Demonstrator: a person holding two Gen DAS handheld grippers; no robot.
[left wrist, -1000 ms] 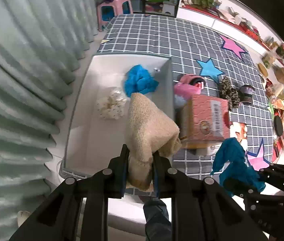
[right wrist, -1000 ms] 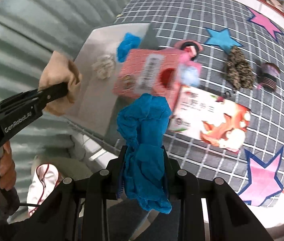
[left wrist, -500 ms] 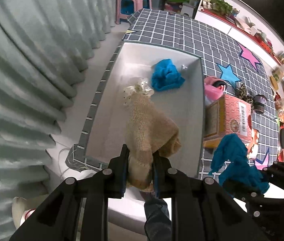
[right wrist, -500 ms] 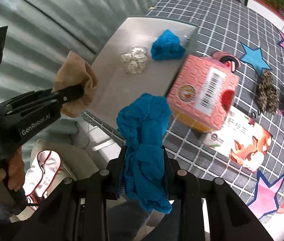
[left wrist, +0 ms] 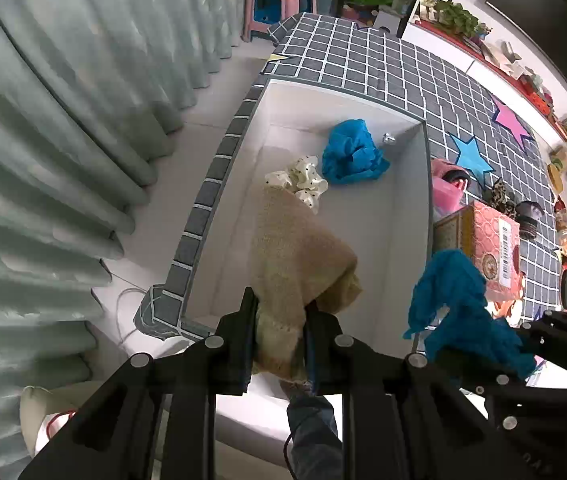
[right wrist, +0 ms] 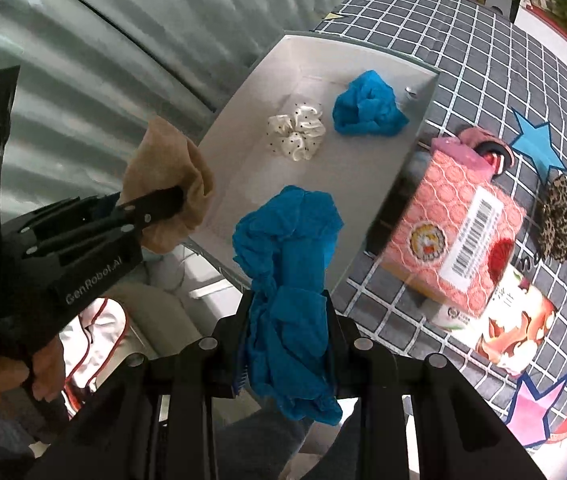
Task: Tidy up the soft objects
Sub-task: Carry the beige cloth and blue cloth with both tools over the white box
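Note:
My left gripper (left wrist: 279, 312) is shut on a tan knitted cloth (left wrist: 295, 256) and holds it above the near end of the white box (left wrist: 427, 200). My right gripper (right wrist: 287, 320) is shut on a blue cloth (right wrist: 287, 248), held above the box's near edge (right wrist: 379, 216). In the box lie a second blue cloth (left wrist: 353, 152) (right wrist: 367, 106) and a cream dotted scrunchie (left wrist: 299, 182) (right wrist: 297, 132). The left gripper with the tan cloth (right wrist: 171, 184) shows at the left of the right wrist view. The right gripper's blue cloth (left wrist: 455, 308) shows in the left wrist view.
A pink patterned carton (right wrist: 455, 224) stands right of the box, with a printed packet (right wrist: 511, 328) beside it. A leopard scrunchie (right wrist: 559, 216), a dark scrunchie (left wrist: 527, 212) and a pink item (left wrist: 447, 184) lie on the grey checked cloth (left wrist: 363, 60). Curtains (left wrist: 63, 120) hang at the left.
Both grippers have moved left over the white box with their cloths still held. The box now lies more centrally under them.

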